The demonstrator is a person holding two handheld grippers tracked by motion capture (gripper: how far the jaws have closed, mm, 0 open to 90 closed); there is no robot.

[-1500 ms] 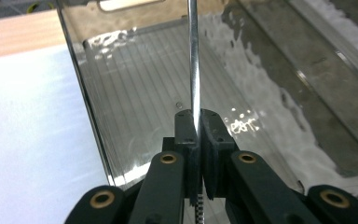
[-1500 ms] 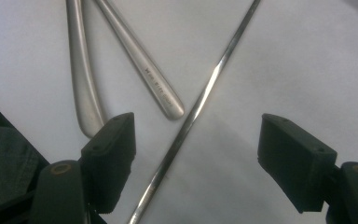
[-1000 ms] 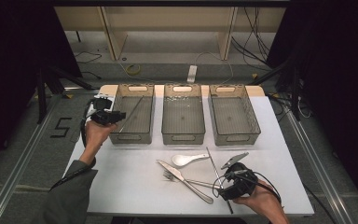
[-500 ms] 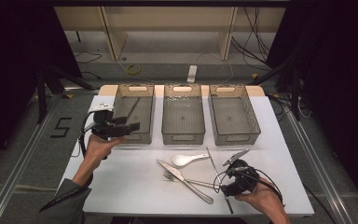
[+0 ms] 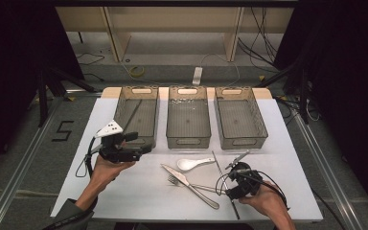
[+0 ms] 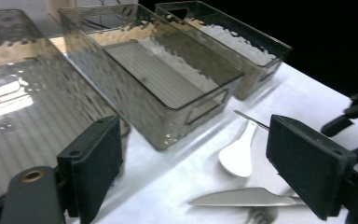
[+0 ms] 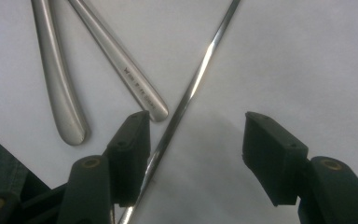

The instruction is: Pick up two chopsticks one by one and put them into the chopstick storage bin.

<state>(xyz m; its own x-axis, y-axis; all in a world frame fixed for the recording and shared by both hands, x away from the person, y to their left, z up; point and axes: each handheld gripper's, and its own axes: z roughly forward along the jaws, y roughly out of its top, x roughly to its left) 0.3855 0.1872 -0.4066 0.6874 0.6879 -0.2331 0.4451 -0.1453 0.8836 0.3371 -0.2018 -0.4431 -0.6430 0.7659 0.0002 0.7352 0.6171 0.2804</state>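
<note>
Right gripper point(image 7: 193, 140): at the near right of the surface, about 5 o'clock from the cutlery; jaws apart and just now narrowing around the thin straight metal chopstick point(image 7: 200, 70), which lies between them against the left pad point(image 7: 133, 149), not yet clamped.
Chopstick's place: flat on the white surface point(image 5: 139, 191), just right of the handles of the silver table knife point(image 5: 191, 181) and silver fork point(image 5: 182, 183).
Chopstick's axis: in the high view its length runs from 6 o'clock near the hand towards 12 o'clock and the bins, leaning slightly left at the far end.
Risk, grip: the rod is thin and off-centre, so closing pads may roll it or pinch it crooked.
Risk, neighbours: the nearest handle sits close to the left pad; it could be nudged or caught too.
White ceramic soup spoon point(image 5: 194, 164): beyond the knife, towards 11 o'clock from the right gripper.
Left gripper point(image 6: 193, 161): at 9 o'clock, released, jaws just opened wide, nothing between them.
Three clear smoky plastic bins point(image 5: 187, 122): farthest, in a row at 12 o'clock.
</note>
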